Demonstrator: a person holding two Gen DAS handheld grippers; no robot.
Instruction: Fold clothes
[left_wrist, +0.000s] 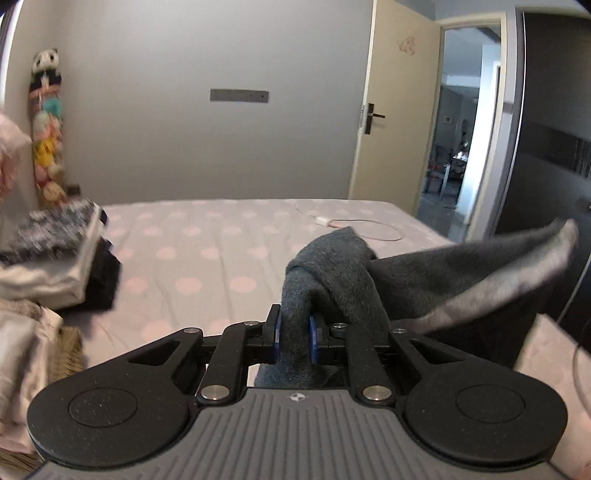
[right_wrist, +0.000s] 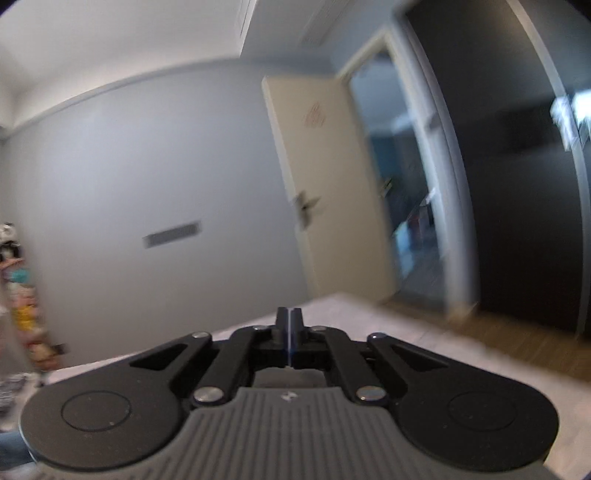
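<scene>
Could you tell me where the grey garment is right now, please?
In the left wrist view, the grey garment is pinched in the left claw, held above the dotted bed and trailing off to the right.

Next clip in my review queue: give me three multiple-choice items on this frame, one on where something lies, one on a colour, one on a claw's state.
1. Where does the white charging cable lie?
A. on the polka-dot bedsheet
B. on the floor
C. on the folded clothes pile

2. What colour is the fuzzy garment in the left claw?
A. pink
B. dark grey
C. white

3. What is the state of the right claw?
A. open wide
B. shut on a sock
C. shut, holding nothing

Answers: 1 A, the cable curls on the sheet near the bed's far edge. 2 B, the cloth pinched between the blue pads is dark grey. 3 C, the right wrist view shows its fingers pressed together with no cloth between them.
</scene>
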